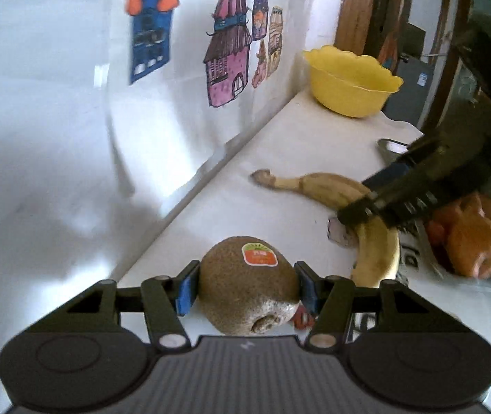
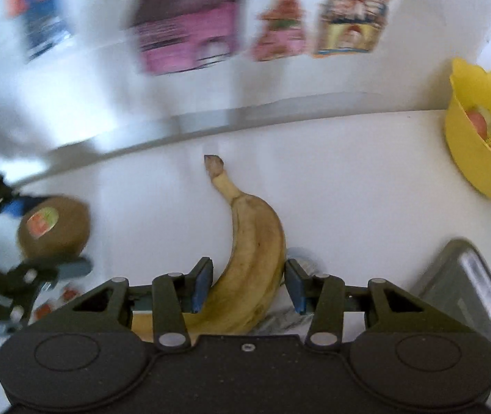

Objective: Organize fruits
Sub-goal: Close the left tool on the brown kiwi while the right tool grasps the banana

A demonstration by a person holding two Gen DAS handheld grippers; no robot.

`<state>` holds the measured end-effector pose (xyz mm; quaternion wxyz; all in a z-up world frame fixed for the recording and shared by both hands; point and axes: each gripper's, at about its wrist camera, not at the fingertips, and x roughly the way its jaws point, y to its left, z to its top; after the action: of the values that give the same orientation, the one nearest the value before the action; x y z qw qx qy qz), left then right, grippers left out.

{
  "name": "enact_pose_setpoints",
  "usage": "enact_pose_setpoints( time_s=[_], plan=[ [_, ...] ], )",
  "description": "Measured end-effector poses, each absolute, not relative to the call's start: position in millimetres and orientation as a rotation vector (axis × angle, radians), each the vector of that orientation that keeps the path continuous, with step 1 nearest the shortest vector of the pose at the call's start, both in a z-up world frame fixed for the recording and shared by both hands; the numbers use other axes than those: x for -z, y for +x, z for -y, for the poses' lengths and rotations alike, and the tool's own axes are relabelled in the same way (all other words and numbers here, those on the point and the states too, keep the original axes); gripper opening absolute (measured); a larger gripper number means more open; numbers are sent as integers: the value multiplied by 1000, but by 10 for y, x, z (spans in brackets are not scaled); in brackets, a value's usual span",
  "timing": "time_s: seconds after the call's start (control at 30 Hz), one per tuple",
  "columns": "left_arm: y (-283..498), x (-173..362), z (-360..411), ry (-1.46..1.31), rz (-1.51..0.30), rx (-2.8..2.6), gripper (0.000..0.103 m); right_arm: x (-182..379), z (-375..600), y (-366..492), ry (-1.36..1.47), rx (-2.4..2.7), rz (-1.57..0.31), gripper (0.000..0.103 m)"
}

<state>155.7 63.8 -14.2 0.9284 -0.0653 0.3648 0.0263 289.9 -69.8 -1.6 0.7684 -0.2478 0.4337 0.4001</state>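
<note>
White counter [image 1: 280, 158], house pictures on wall. Left gripper [image 1: 245, 288] clamps kiwi [image 1: 247, 283]. Right gripper [image 2: 247, 284] jaws straddle banana [image 2: 252, 248], not yet closed. Grasp step; next likely carry to yellow colander [image 2: 470, 158].

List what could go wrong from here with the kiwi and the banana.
1. The left hand-held gripper pinches the round kiwi by its sides only; it might roll out.
2. The right hand-held gripper straddles the banana with a gap at one pad, so a lift may slip.
3. The yellow bowl sits at the far table edge and could be nudged off.
</note>
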Motion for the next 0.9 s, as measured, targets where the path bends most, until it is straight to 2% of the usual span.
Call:
enact_pose_setpoints(
  time_s=[0.27,0.37,0.5,0.57,0.9],
  plan=[
    [1141,155,-569,-149,-734,22,62,-100,951,2006,-500,-814,-775,46],
    [1091,170,-528,-155,-718,44,62,-79,1001,1798,-434,-724,-723,55],
    [1058,193,-573,-184,-701,35,62,8,1109,1634,-268,-602,-703,58],
    [1068,190,-606,-193,-699,24,62,51,1150,1615,-192,-546,-700,65],
    [1035,205,-713,-207,-683,-20,62,348,1038,1551,-14,-411,-730,75]
  ],
)
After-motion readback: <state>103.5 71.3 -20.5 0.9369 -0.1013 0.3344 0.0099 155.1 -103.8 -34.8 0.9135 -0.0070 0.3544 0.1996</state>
